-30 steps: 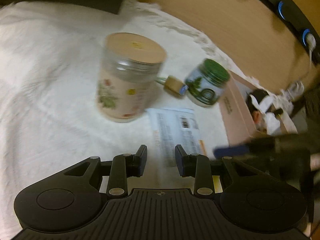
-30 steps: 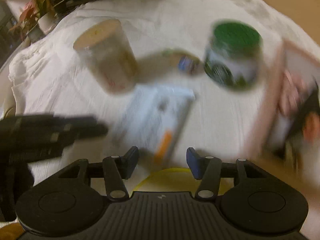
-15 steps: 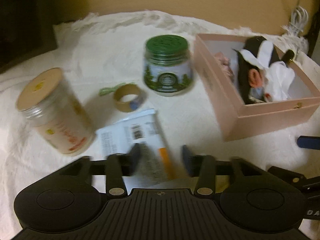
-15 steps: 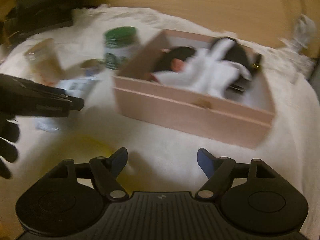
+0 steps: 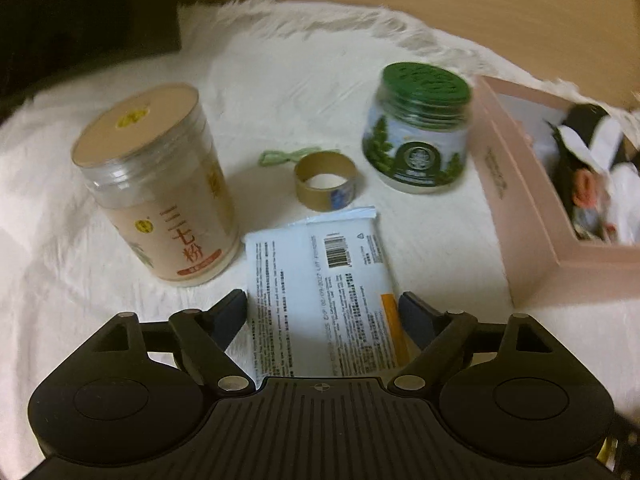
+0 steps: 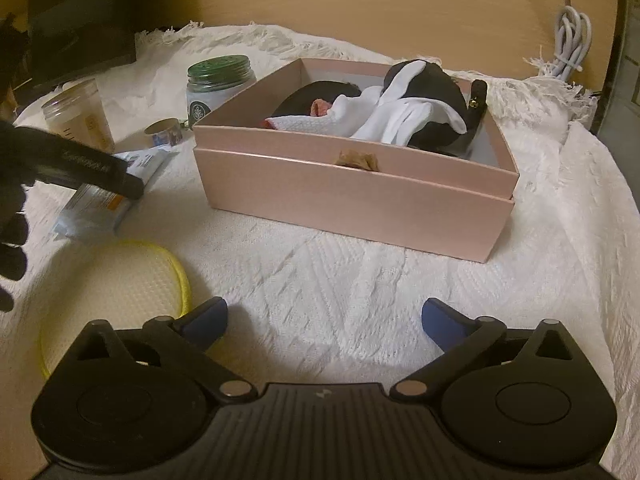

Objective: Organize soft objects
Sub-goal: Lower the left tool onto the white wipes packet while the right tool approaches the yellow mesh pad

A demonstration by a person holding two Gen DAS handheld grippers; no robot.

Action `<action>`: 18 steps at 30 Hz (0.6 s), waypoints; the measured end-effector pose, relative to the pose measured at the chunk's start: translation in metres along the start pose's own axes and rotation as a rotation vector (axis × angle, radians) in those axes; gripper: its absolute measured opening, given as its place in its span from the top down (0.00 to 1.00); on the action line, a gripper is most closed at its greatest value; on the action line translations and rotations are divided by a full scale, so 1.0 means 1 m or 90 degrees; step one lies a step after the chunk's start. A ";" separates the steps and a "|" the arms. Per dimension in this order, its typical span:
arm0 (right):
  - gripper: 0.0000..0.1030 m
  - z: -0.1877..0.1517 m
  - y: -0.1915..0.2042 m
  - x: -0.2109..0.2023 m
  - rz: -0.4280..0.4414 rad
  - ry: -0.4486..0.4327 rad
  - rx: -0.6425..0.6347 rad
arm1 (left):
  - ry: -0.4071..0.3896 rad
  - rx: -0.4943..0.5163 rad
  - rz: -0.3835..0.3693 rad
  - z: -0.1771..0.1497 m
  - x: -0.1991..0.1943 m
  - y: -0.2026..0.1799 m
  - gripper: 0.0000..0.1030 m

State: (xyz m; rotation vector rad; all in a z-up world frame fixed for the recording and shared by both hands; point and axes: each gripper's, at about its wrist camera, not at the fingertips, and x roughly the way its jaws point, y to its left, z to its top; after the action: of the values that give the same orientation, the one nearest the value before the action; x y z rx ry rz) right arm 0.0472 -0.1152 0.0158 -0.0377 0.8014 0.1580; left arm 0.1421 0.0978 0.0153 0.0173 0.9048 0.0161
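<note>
In the left wrist view my left gripper (image 5: 324, 306) has its jaws opening wide on either side of a flat white wipes packet (image 5: 320, 280) that lies on the white cloth; the pads do not press on it. My right gripper (image 6: 324, 312) is also opening, over bare cloth with nothing between its fingers. Ahead of it stands a pink box (image 6: 352, 196) holding black and white soft items (image 6: 400, 116). A round yellow-rimmed pad (image 6: 132, 280) lies to the right gripper's left. In the right wrist view, a finger of the left gripper (image 6: 92, 168) reaches over the packet (image 6: 100, 204).
A tall jar with a tan lid (image 5: 156, 184), a green-lidded jar (image 5: 420, 136), a tape roll (image 5: 326, 178) and a green string (image 5: 288, 156) stand behind the packet. A white cable (image 6: 568, 44) hangs at the back right. A dark gloved hand (image 6: 12, 240) shows at the left edge.
Both grippers' jaws have spread much wider. The left gripper has come to straddle the packet. The right view has swung from the jars to face the pink box.
</note>
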 end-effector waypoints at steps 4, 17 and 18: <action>0.00 -0.001 -0.001 -0.001 0.007 0.001 -0.005 | -0.006 -0.020 -0.005 0.007 0.010 0.007 0.12; 0.00 0.020 -0.004 -0.010 0.062 0.037 -0.020 | 0.007 0.024 -0.041 0.009 0.011 0.012 0.19; 0.00 0.023 0.001 -0.014 0.093 0.050 -0.028 | 0.009 0.027 -0.047 0.008 0.009 0.014 0.19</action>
State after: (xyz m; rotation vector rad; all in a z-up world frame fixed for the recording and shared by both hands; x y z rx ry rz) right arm 0.0540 -0.1137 0.0415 -0.0268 0.8788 0.3144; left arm 0.1541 0.1116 0.0132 0.0224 0.9189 -0.0719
